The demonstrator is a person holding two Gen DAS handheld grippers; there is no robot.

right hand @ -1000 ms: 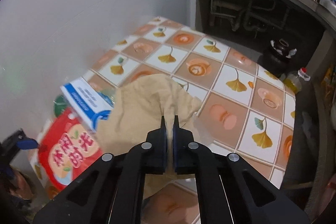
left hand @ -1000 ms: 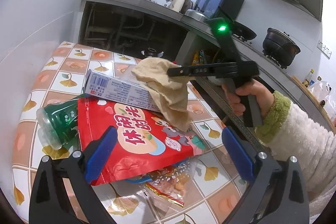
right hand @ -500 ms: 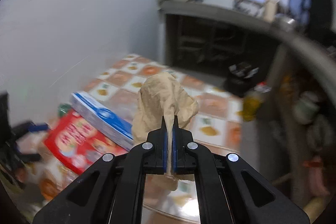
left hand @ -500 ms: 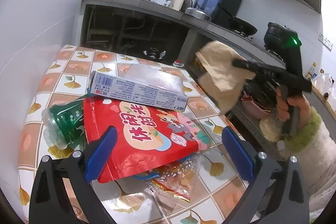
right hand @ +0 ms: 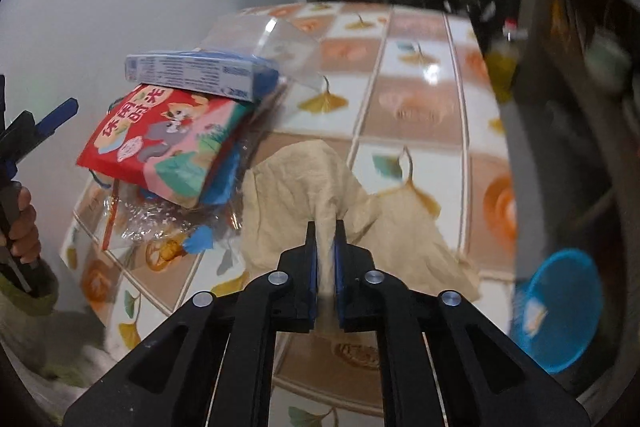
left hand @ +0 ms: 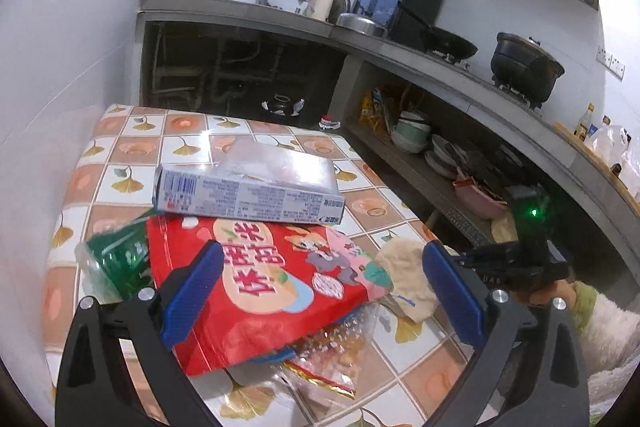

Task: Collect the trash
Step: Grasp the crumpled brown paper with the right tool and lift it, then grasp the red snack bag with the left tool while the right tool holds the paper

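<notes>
Since a second ago the right tool carried the beige cloth off the trash pile, up, then down onto the worktop near its front edge, just beside the pile. Its jaws have just been opening; cloth fold sits between them, pads look barely off it (hard to tell). Left tool jaws wide apart, nothing between, hovering over the red snack bag. Blue-white box lies on top of that bag, green bottle under its left edge, clear wrappers at front. Pile sits toward the worktop's wall-side edge.
</notes>
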